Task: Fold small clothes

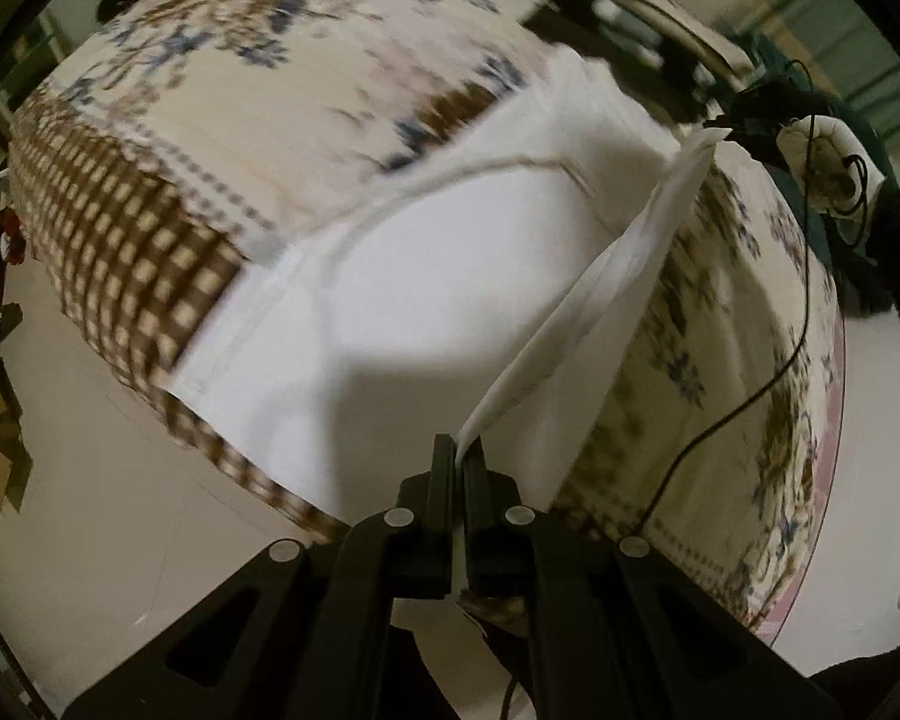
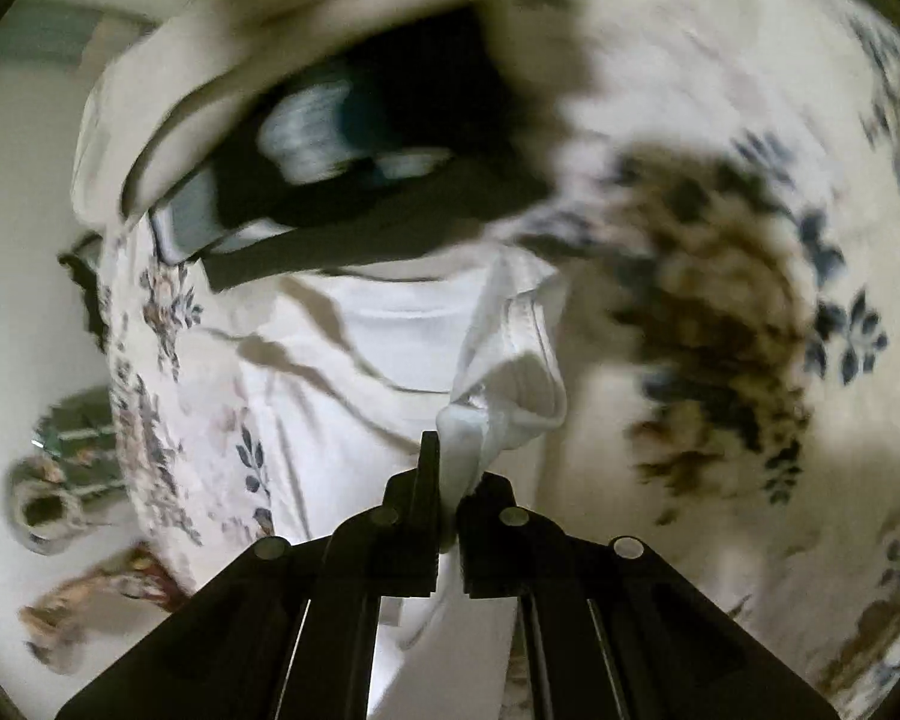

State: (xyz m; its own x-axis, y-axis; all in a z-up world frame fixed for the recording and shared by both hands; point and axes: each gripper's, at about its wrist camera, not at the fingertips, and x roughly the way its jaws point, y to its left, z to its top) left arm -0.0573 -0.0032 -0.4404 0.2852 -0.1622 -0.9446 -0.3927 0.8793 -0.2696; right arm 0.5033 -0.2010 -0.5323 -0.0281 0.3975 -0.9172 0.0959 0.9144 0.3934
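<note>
A small white garment (image 1: 390,300) lies on a round table covered by a flowered cloth (image 1: 222,120). My left gripper (image 1: 463,456) is shut on the garment's near edge, and a raised white fold (image 1: 618,276) runs from its jaws up toward the far right. In the right wrist view my right gripper (image 2: 453,468) is shut on a bunched hem of the same white garment (image 2: 390,360), lifted above the flat part. The other gripper (image 2: 360,168) shows as a dark blurred shape beyond it.
The flowered cloth has a brown checked border (image 1: 126,240) at the left edge. A black cable (image 1: 750,396) trails over the table's right side. A gloved hand (image 1: 828,162) holds the far device. The pale floor (image 1: 120,510) lies below.
</note>
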